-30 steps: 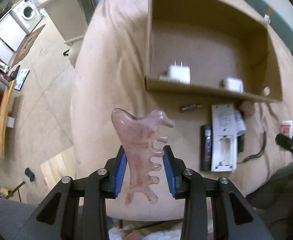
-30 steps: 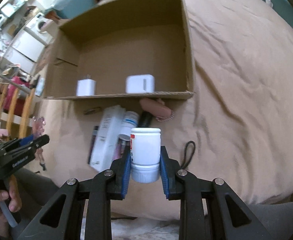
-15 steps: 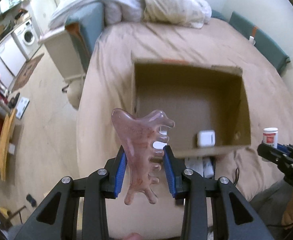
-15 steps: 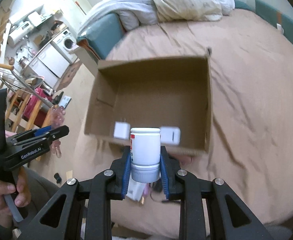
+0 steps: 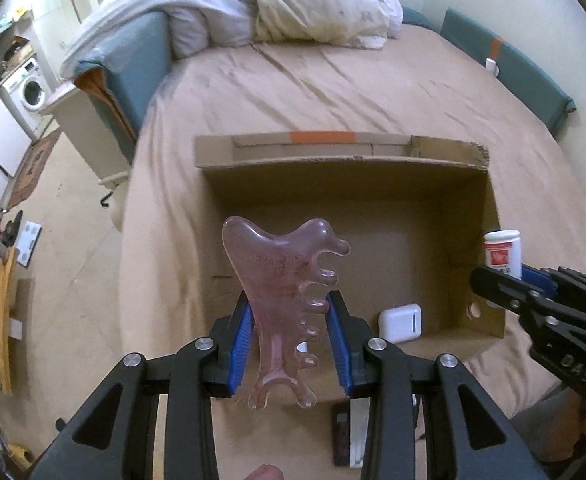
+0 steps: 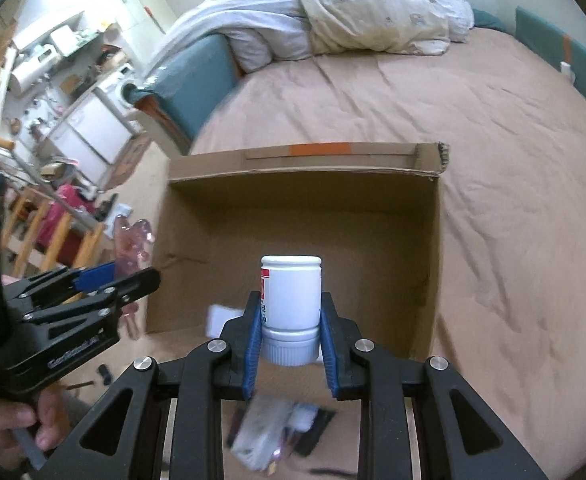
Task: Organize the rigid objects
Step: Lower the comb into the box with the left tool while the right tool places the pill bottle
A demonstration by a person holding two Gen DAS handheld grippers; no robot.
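Tools (image 5: 289,344) (image 6: 289,344) grip comb (image 5: 281,304) and bottle (image 6: 291,300) above box (image 5: 469,208).

The left hand-held gripper (image 5: 289,344) clamps a pink comb (image 5: 283,304) above the box (image 5: 489,208) on the bed (image 5: 333,92); a white charger (image 5: 400,322) lies inside.

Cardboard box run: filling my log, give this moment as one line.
left gripper: holds pink comb | right gripper: holds white bottle | cardboard box: open ahead
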